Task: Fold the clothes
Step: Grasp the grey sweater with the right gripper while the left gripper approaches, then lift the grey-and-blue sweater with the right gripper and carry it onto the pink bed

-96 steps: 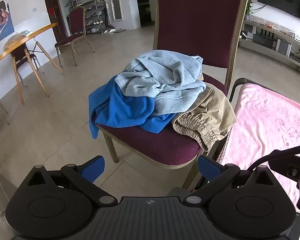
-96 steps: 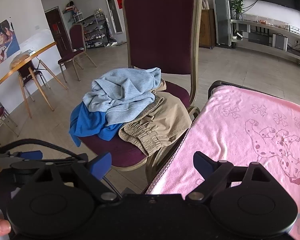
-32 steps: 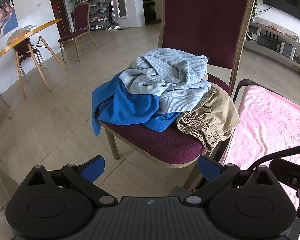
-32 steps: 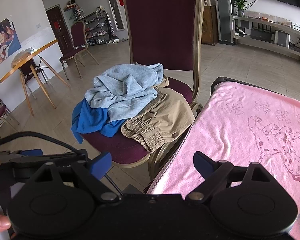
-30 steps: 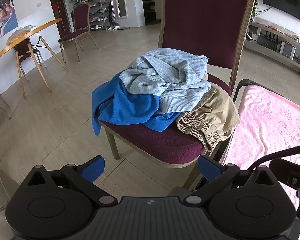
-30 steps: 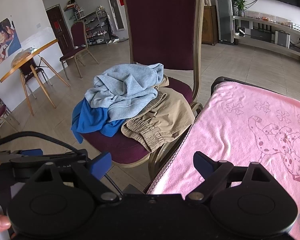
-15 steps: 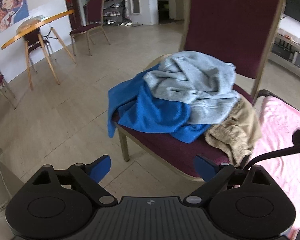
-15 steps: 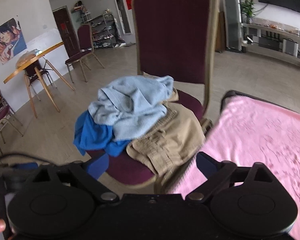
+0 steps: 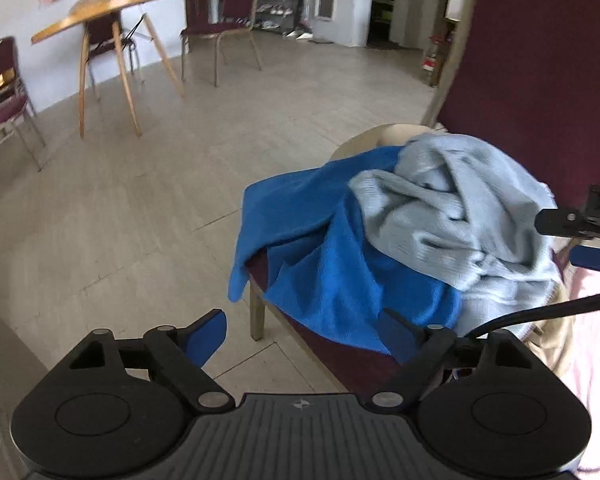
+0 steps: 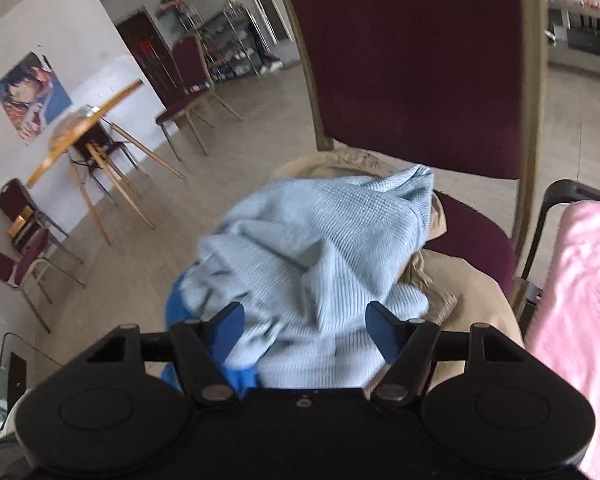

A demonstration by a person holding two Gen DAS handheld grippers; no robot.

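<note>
A pile of clothes lies on a maroon chair [image 9: 540, 92]. A light blue knit top [image 9: 456, 216] is on top, a bright blue garment [image 9: 332, 256] under it to the left, and beige trousers [image 10: 472, 292] to the right. My left gripper [image 9: 300, 332] is open and empty, just before the chair's front left corner. My right gripper [image 10: 306, 330] is open, its fingers over the light blue knit top [image 10: 320, 240], not closed on it. The right gripper also shows in the left wrist view [image 9: 584, 236] at the right edge.
A pink towel-covered surface [image 10: 580, 280] stands right of the chair with a black frame. A wooden folding table [image 9: 112, 0] and other maroon chairs [image 9: 236, 28] stand across the tiled floor. A glass table edge [image 10: 16, 356] is at lower left.
Both grippers have moved forward to the chair. The right gripper now hovers over the light blue knit top. The left one swung left toward the bright blue garment.
</note>
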